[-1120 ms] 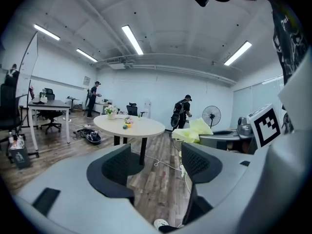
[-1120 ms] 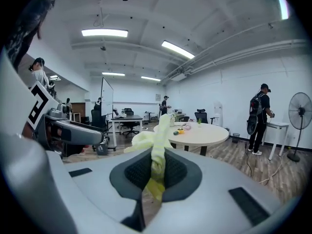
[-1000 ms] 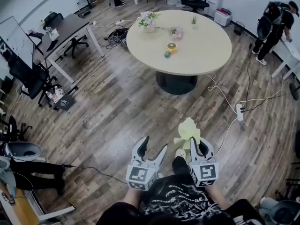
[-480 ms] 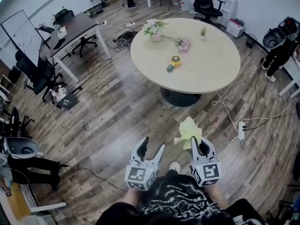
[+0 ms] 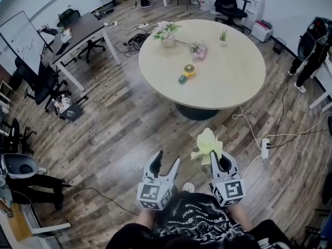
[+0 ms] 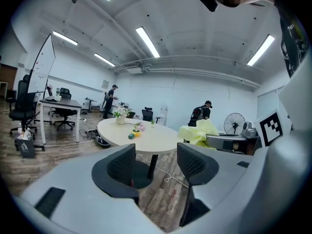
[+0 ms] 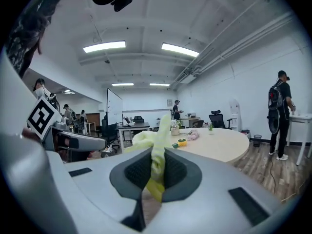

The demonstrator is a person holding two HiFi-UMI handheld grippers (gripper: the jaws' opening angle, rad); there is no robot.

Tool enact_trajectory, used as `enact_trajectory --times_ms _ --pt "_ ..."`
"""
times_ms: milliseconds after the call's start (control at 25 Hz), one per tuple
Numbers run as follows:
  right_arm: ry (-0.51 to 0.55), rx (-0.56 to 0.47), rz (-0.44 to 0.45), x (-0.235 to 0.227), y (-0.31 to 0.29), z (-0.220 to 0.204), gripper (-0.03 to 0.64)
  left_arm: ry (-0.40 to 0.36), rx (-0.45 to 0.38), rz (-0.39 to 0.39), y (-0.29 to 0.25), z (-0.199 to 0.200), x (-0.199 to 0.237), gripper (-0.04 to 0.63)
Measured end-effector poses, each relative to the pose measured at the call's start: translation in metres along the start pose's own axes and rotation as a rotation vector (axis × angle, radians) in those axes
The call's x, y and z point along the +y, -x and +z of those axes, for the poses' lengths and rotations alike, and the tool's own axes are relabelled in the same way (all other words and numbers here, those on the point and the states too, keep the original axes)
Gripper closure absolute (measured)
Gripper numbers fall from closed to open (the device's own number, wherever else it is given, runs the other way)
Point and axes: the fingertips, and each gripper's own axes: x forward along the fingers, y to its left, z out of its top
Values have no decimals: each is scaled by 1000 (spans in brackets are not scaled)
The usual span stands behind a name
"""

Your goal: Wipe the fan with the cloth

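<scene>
Firmly the right gripper [image 5: 220,162] fingers clench a bunched fold of limp, light cloth [image 5: 207,144]; left gripper [image 5: 167,160] fingers, just narrowing, hold nothing.

Could not make out detail on the tiny fan [image 5: 189,70] on the desk [image 5: 228,74]; lost the lower end of the cloth [image 5: 207,144] inside the jaws of the right gripper [image 5: 221,162].

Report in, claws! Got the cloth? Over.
Right claw shut on yellow cloth. Left claw open, empty, jaws just been closing. Fan on round table ahead, untouched. Cables on floor near table.
</scene>
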Motion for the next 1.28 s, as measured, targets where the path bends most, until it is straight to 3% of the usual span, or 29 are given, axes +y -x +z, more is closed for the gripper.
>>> enact_trajectory --times_ms 480,920,1280 --pt "-19 3 -79 -29 -64 7 586 -29 26 -93 -81 14 32 307" --pt "-4 37 -217 -64 -172 30 586 -72 69 -206 -188 60 100 307" --pt "-30 64 -309 -69 -247 39 586 -98 130 -286 -260 76 156 307"
